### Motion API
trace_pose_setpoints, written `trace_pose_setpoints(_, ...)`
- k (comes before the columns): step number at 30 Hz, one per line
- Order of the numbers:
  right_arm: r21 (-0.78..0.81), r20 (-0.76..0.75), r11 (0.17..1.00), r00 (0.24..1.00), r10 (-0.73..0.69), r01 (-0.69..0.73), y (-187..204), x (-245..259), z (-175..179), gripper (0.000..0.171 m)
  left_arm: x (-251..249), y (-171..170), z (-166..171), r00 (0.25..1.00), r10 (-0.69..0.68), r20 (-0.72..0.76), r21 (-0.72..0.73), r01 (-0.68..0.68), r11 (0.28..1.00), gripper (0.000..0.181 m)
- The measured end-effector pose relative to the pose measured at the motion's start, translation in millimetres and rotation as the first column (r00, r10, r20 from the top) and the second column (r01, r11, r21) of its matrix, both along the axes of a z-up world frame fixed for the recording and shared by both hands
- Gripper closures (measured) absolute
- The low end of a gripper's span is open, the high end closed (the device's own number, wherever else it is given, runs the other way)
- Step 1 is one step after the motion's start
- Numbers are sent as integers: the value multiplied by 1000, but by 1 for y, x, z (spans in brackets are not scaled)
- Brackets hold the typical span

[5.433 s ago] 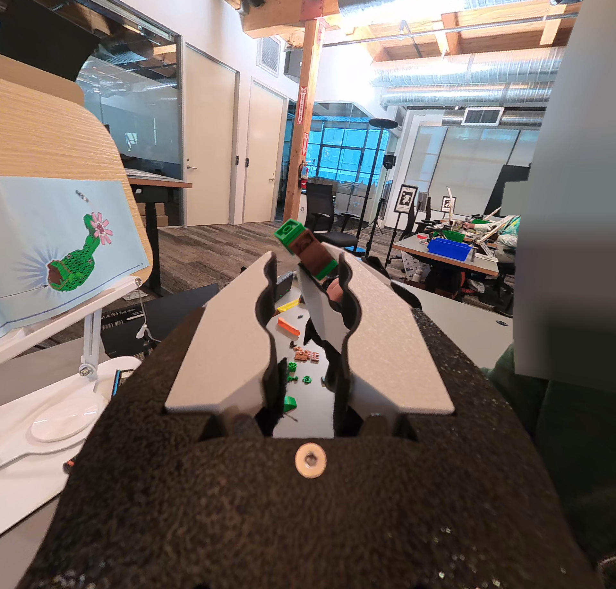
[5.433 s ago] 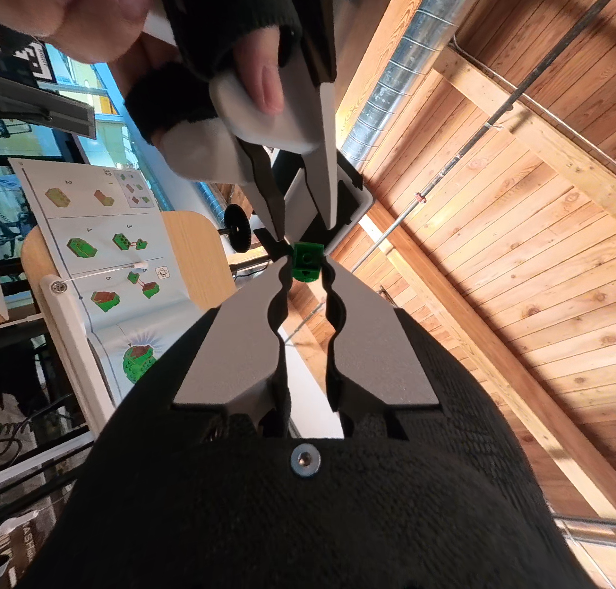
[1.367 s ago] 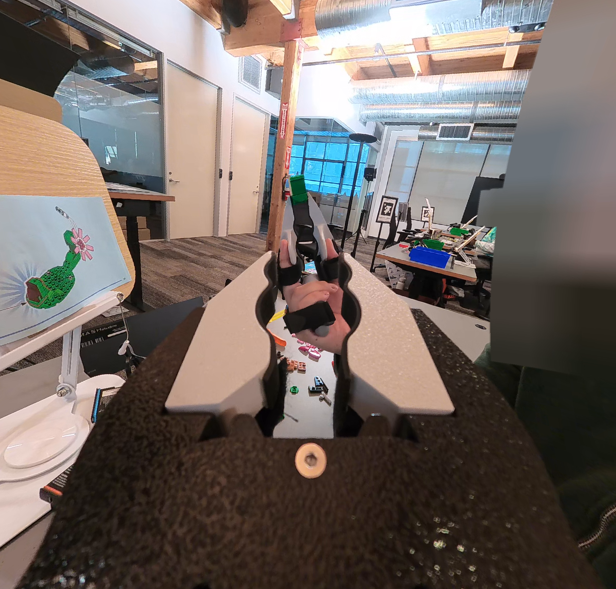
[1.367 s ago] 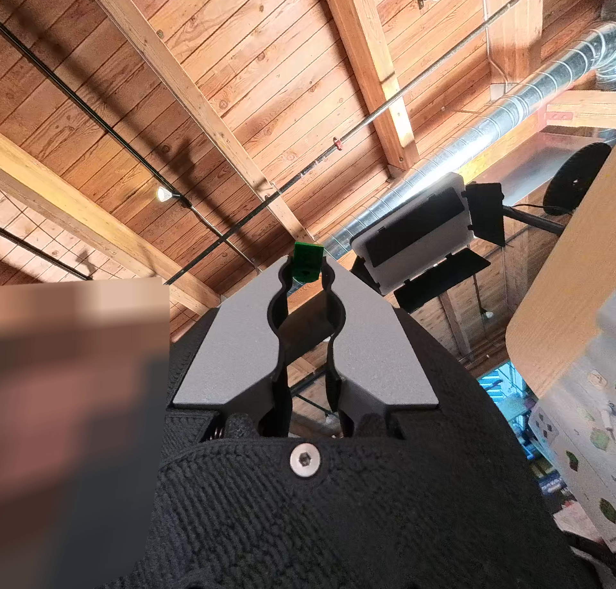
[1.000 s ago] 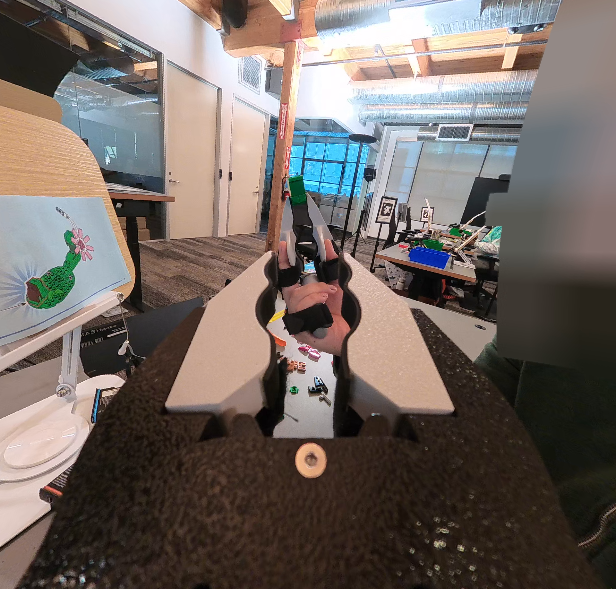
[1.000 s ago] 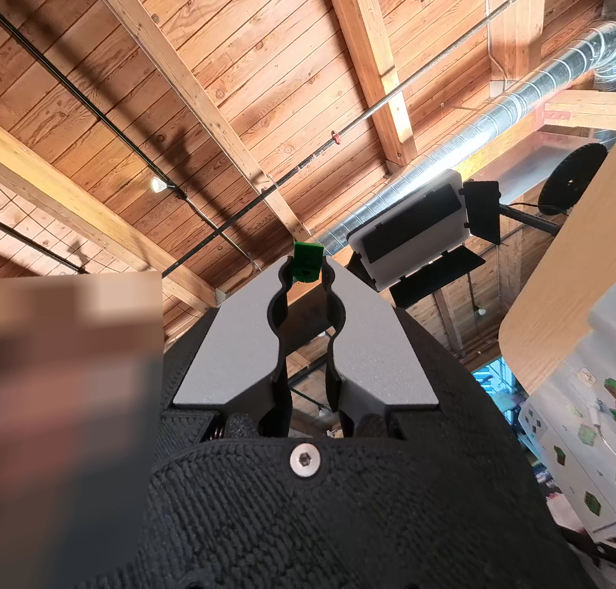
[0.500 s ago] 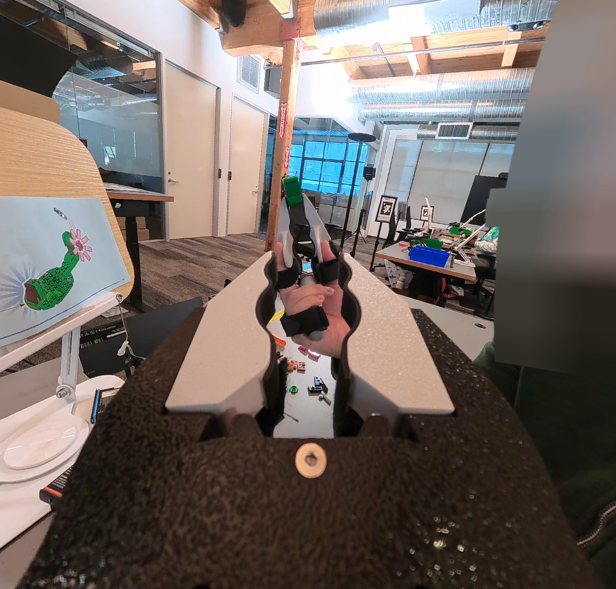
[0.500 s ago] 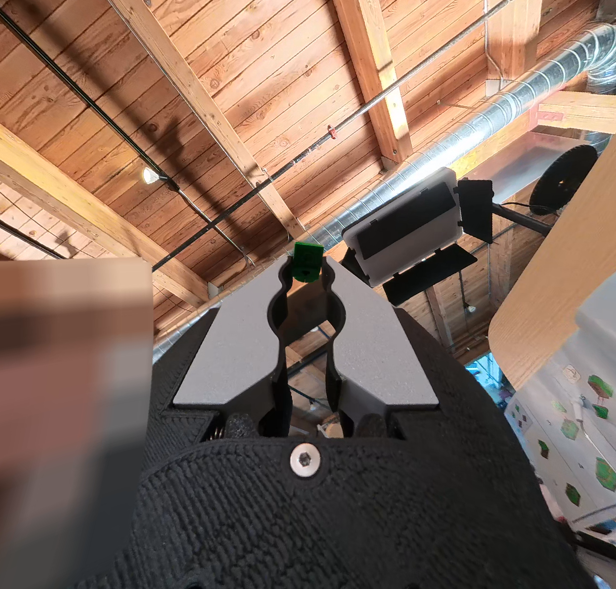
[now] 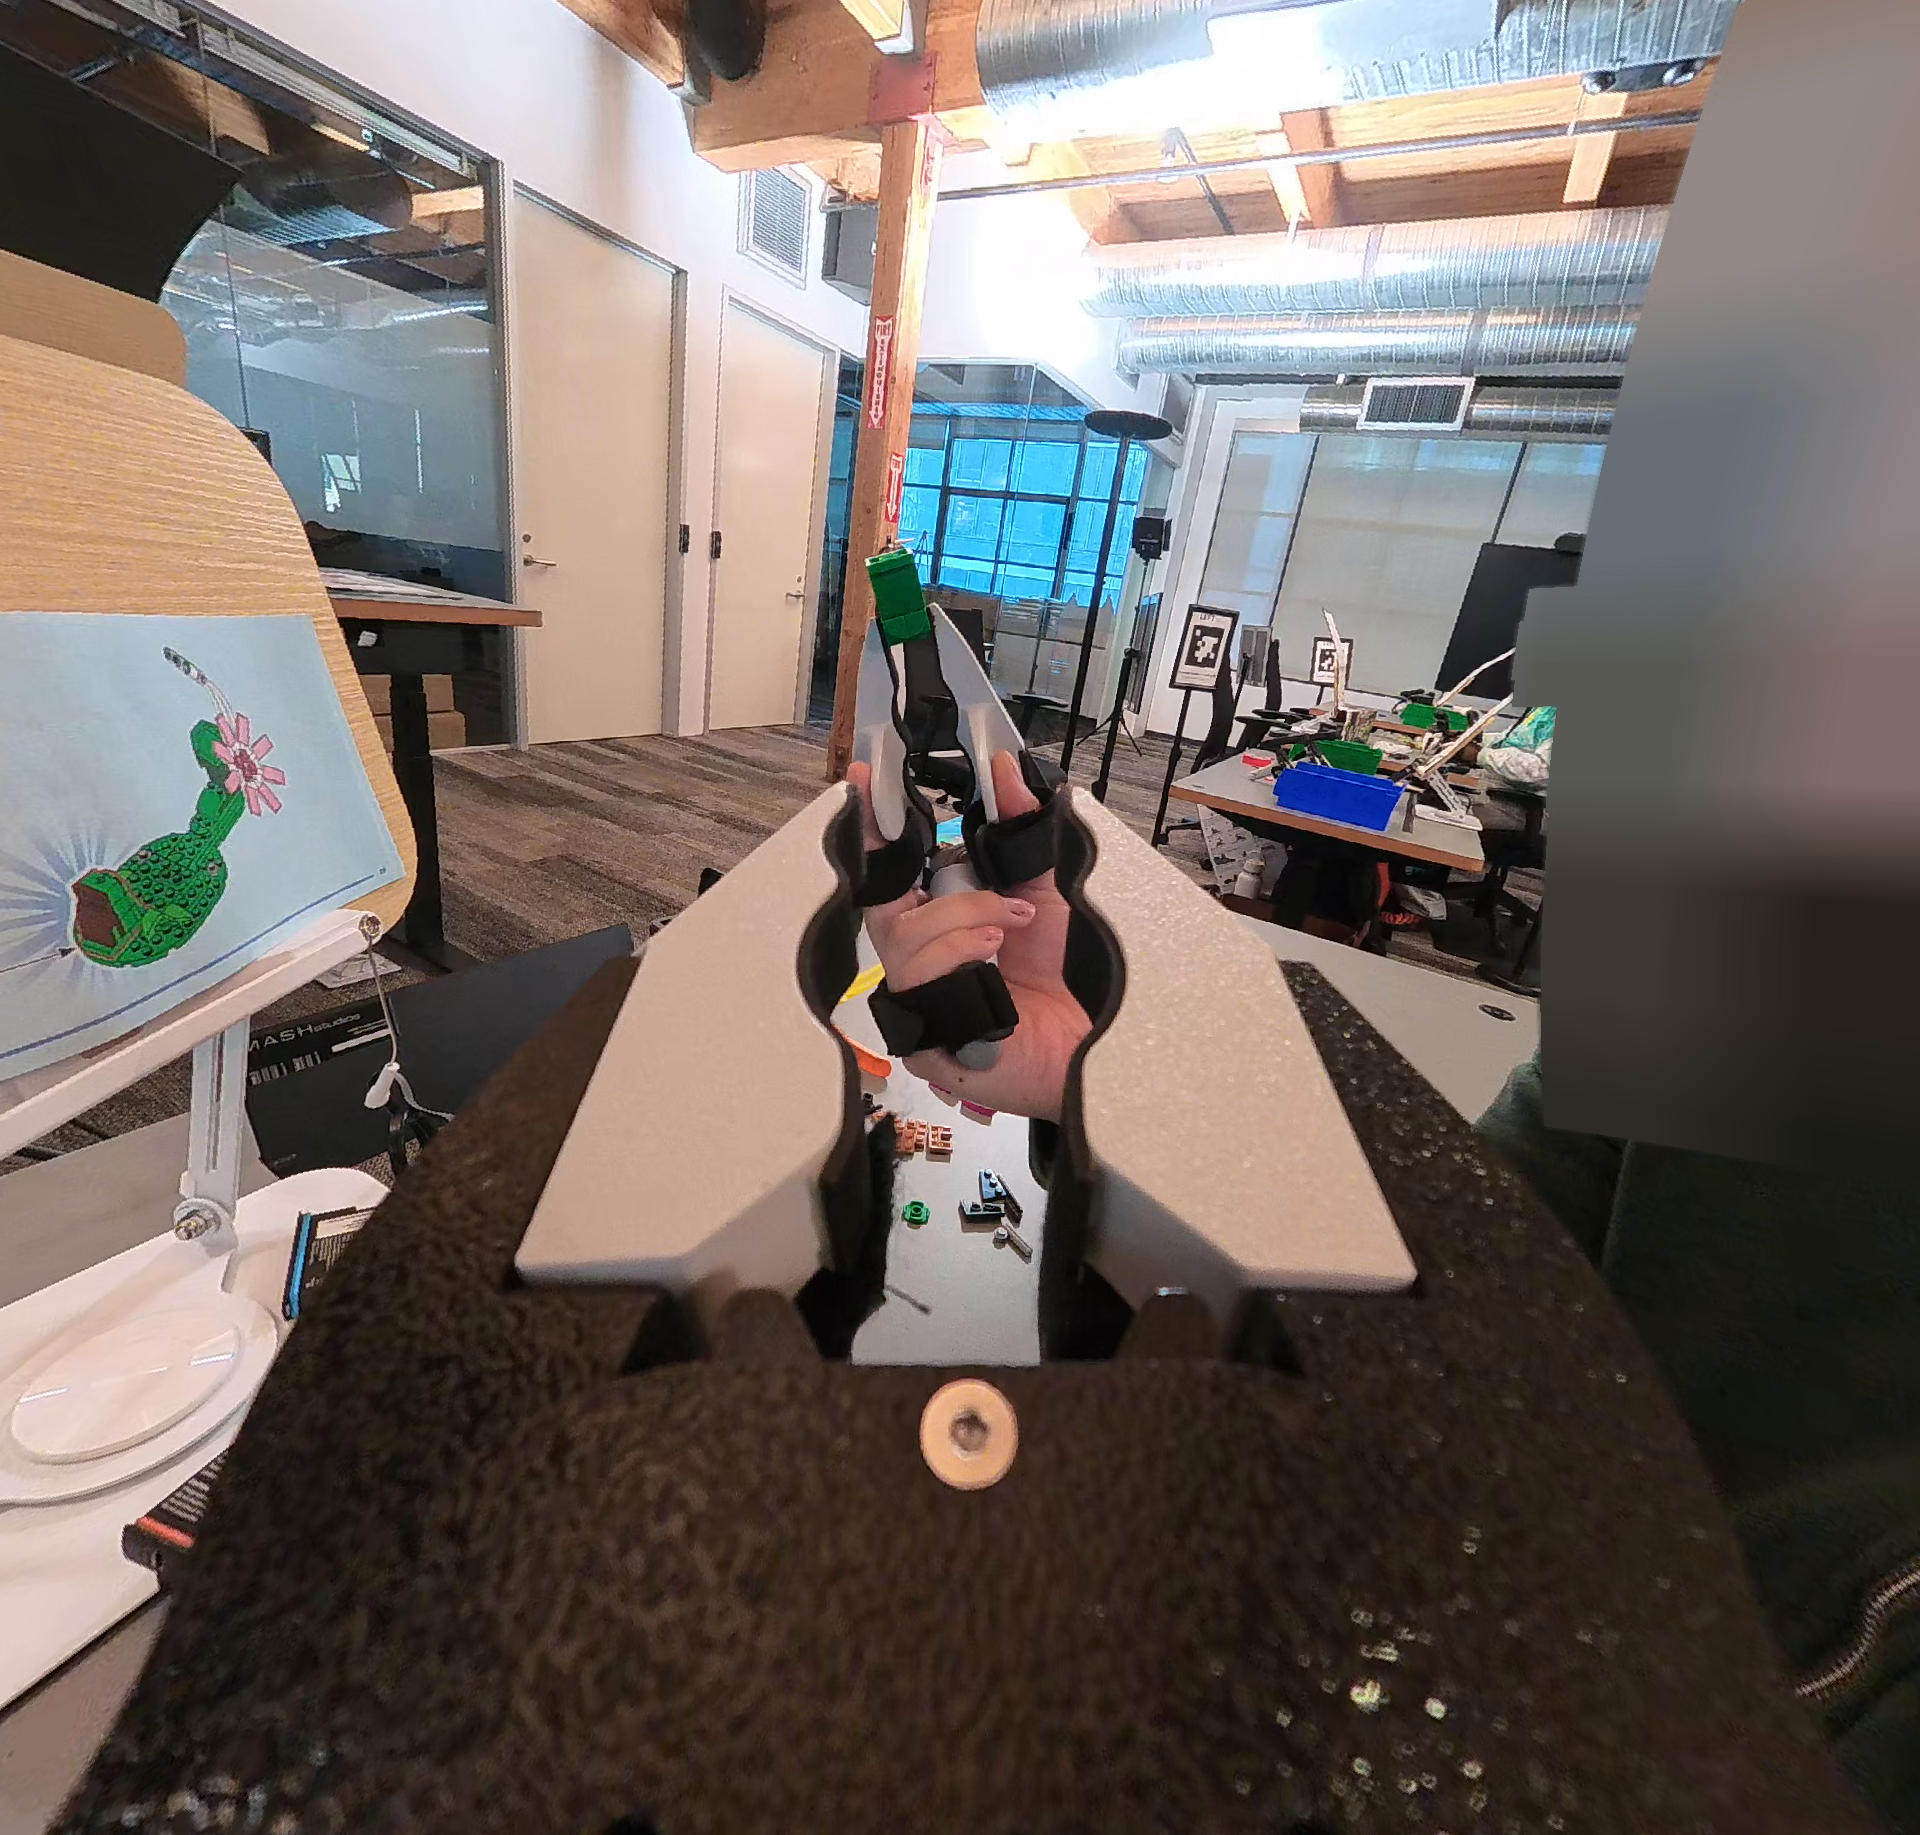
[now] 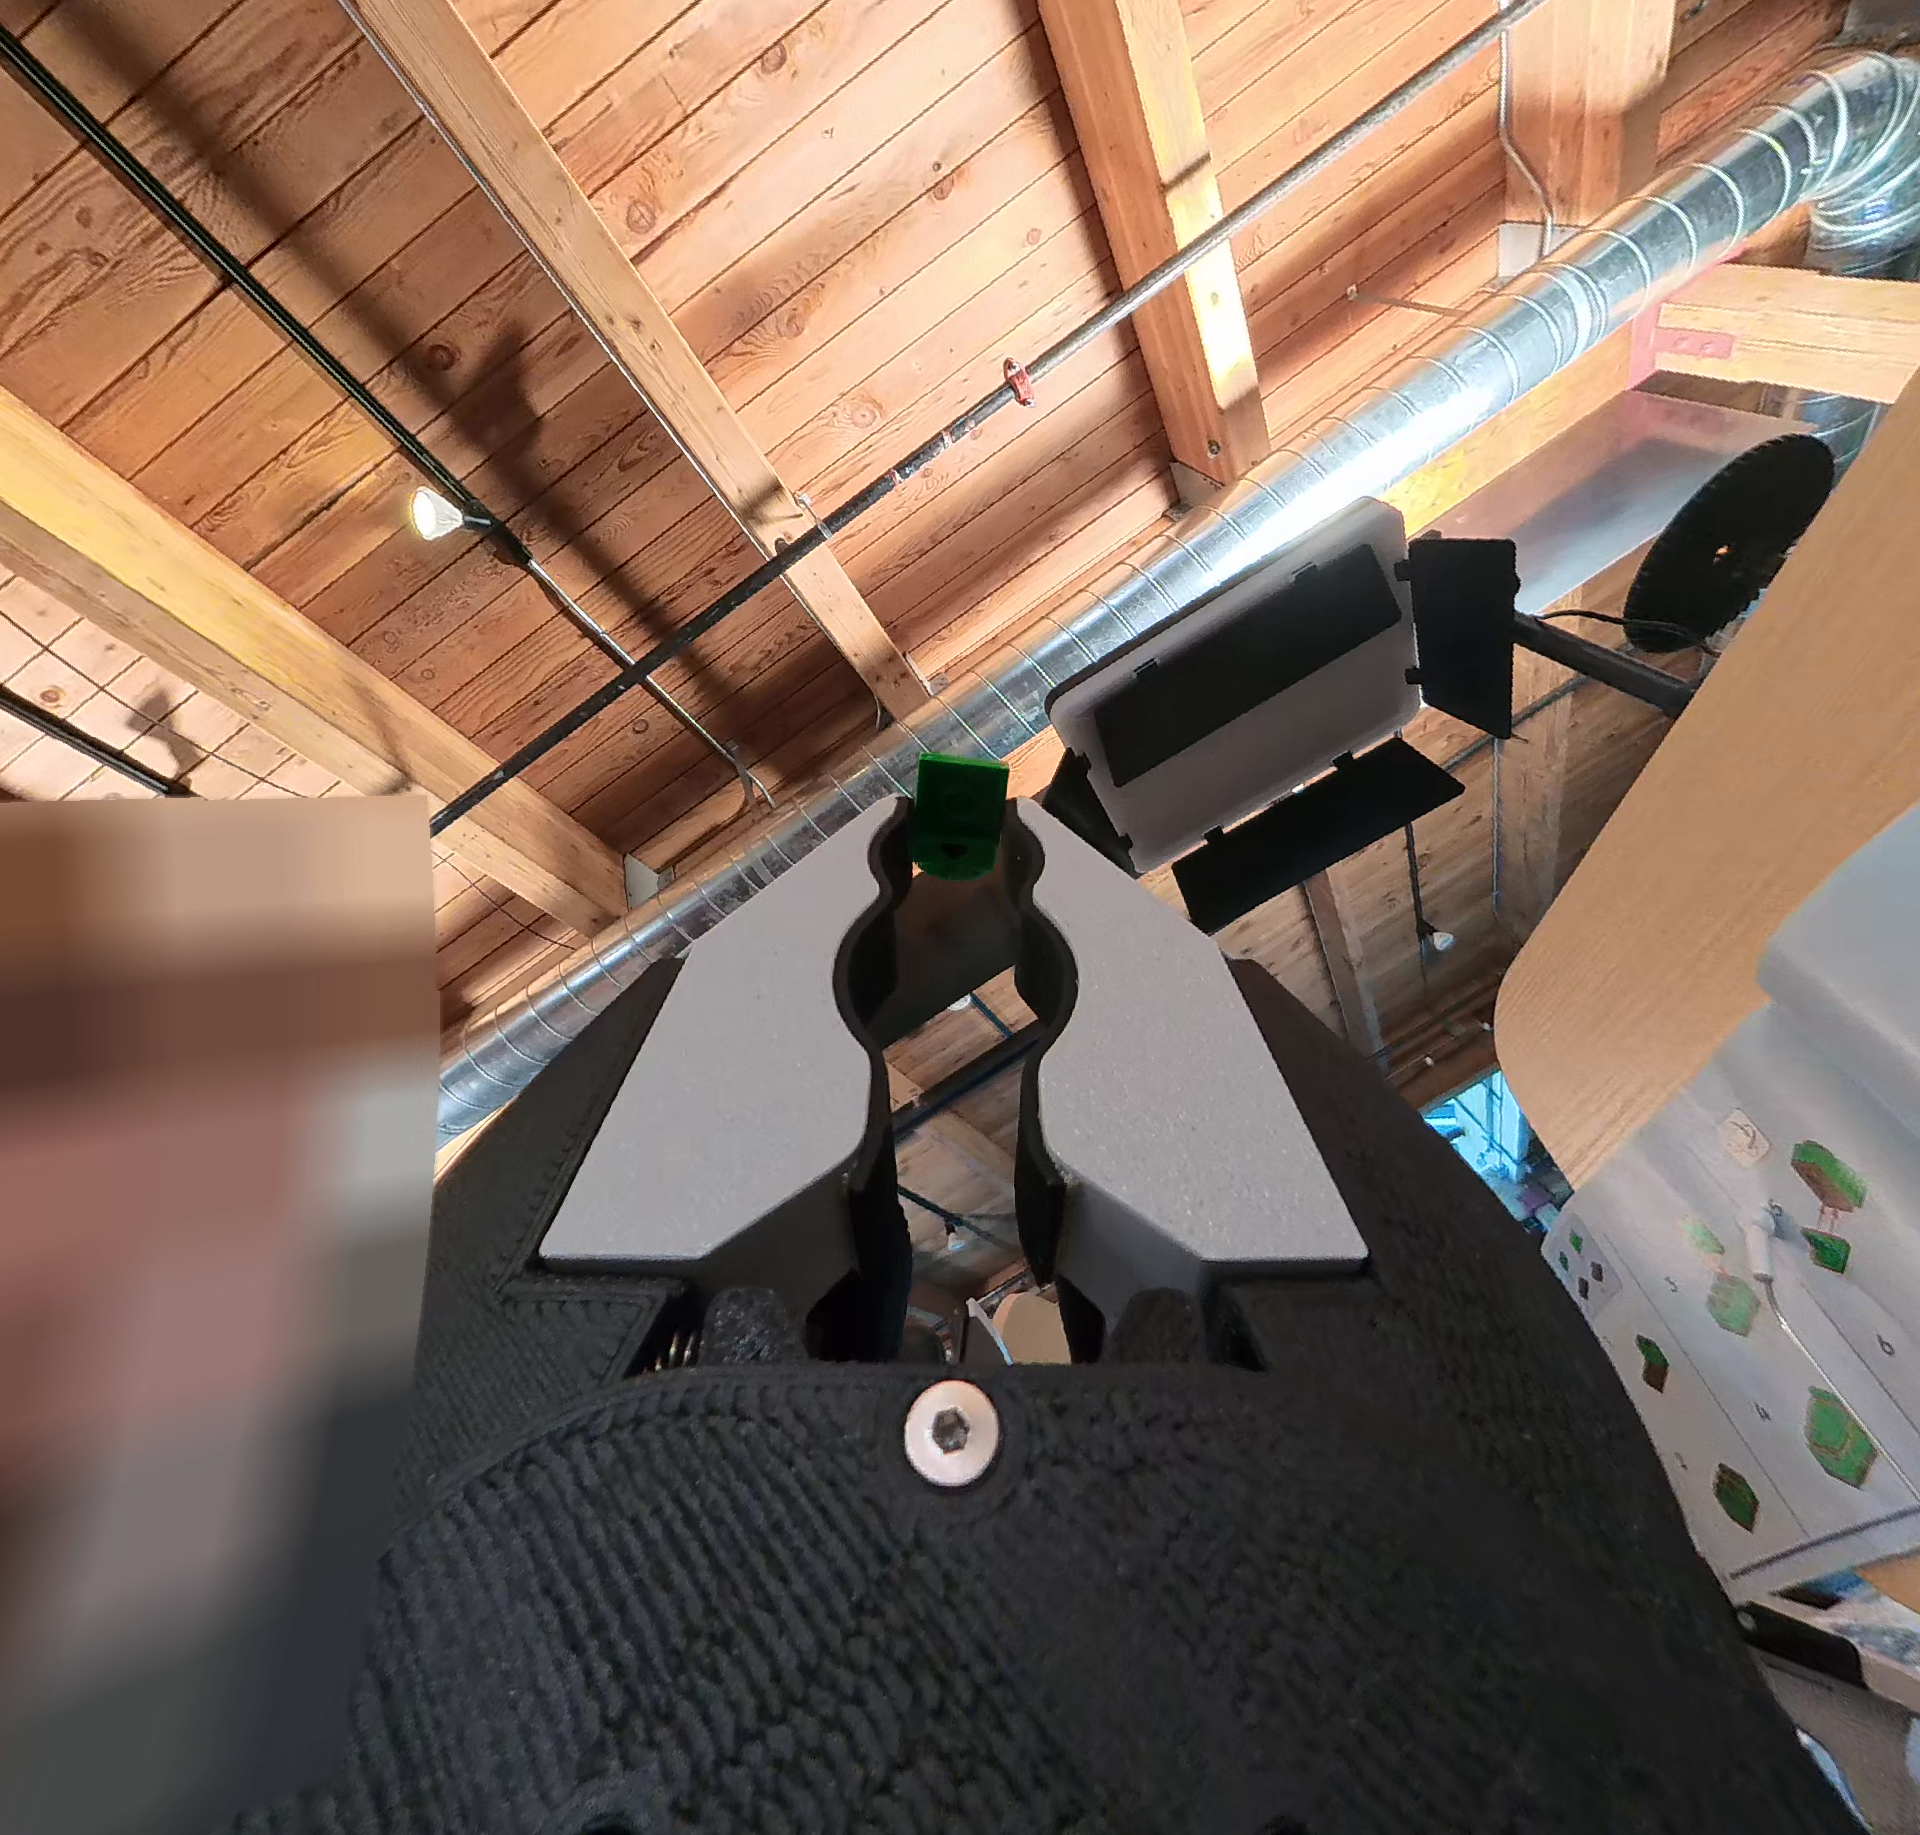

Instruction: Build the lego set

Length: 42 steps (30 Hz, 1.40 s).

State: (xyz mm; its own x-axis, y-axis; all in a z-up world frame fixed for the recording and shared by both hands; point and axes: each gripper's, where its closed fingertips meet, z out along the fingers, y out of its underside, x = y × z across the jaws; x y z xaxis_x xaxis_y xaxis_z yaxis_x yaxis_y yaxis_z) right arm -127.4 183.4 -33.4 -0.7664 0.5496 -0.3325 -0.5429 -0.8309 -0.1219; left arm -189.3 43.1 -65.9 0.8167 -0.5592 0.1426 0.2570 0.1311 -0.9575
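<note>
In the left wrist view my left gripper (image 9: 961, 819) is open and empty, held above the black table (image 9: 940, 1312). Through its gap I see a hand holding my right gripper (image 9: 902, 632), which points up. The right gripper is shut on a small green brick (image 9: 896, 592) at its fingertips. In the right wrist view the right gripper (image 10: 958, 835) points at the wooden ceiling with the green brick (image 10: 958, 821) pinched between its tips. Loose pieces lie on the table: brown ones (image 9: 925, 1136), a green round one (image 9: 916, 1211) and a dark one (image 9: 992, 1201).
A picture of the green model with a pink flower (image 9: 166, 809) rests on a white stand (image 9: 208, 1141) at the left. Instruction pages (image 10: 1766, 1349) show at the right of the right wrist view. A light panel (image 10: 1236, 705) hangs overhead. A person's green sleeve (image 9: 1714, 1370) is at the right. Some 15 cm of space lies between my two pairs of fingers.
The right gripper with the green brick has shifted slightly left in the left wrist view. The left gripper has stayed open and nearly still.
</note>
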Motion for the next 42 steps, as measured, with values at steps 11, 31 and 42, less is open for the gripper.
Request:
trace_pose_setpoints(11,7,9,1000,1000,-3,3,-1,-2,0,156,-1,-1,1,1000,2,1,2,-2,1000,148)
trace_pose_setpoints(31,159,141,979,978,-153,130,-18,-20,-1,156,0,-1,1,1000,2,-1,1,-2,1000,147)
trace_pose_setpoints(42,809,-169,194,536,-827,555,-89,-44,-15,157,-8,10,-10,981,136,-136,-2,-137,991,140)
